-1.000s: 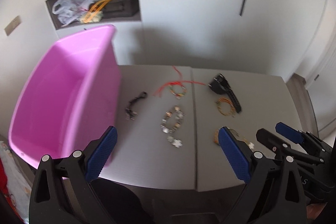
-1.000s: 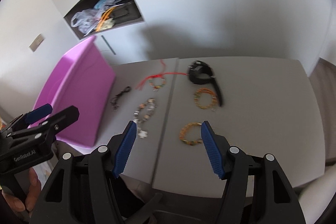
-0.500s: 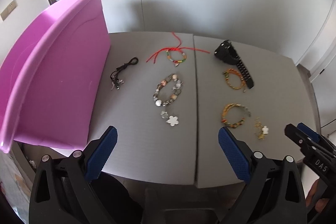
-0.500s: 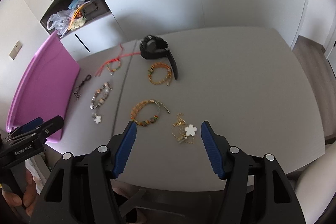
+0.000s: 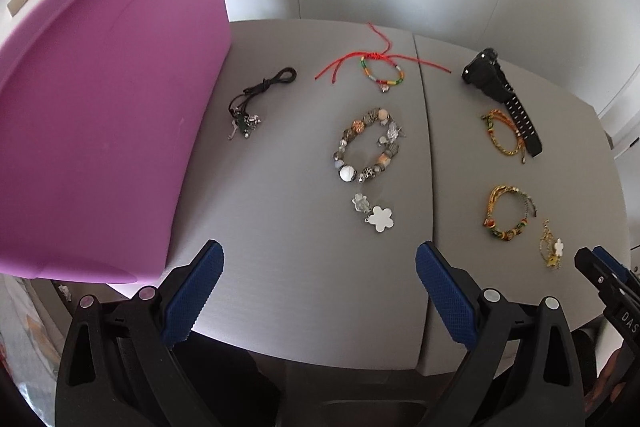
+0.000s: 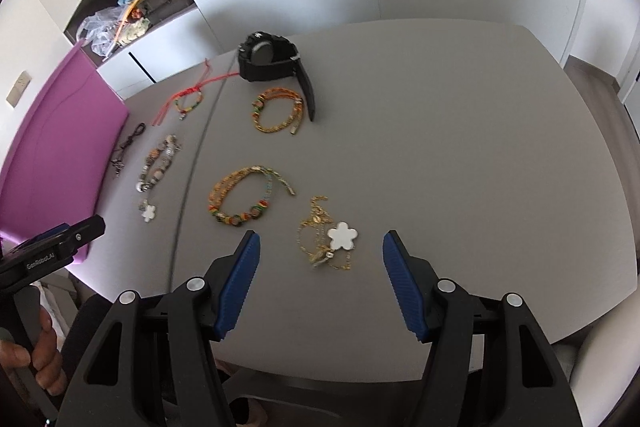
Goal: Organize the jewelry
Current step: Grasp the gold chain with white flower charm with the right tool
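Several pieces of jewelry lie on a grey table (image 5: 300, 267). A stone-bead bracelet with a white flower charm (image 5: 366, 147) lies just ahead of my left gripper (image 5: 319, 259), which is open and empty above the near edge. Further off are a black cord pendant (image 5: 260, 95), a red string bracelet (image 5: 382, 71), a black watch (image 6: 272, 59) and an orange woven bracelet (image 6: 276, 115). My right gripper (image 6: 322, 241) is open, its fingers either side of a gold chain with a white flower (image 6: 342, 235), above it. A coloured bead bracelet (image 6: 244, 199) lies to its left.
A tall pink plastic bin (image 5: 100, 107) stands on the table's left side, its wall close to the cord pendant. White cupboards with an open cluttered niche (image 6: 128, 15) are behind. A hand (image 6: 36, 359) holds the left gripper's handle. The table's right half (image 6: 460, 147) is bare.
Both grippers have come down and closer to the table, so the jewelry looks larger. The gold chain now lies between the right fingers. The jaws have kept their width.
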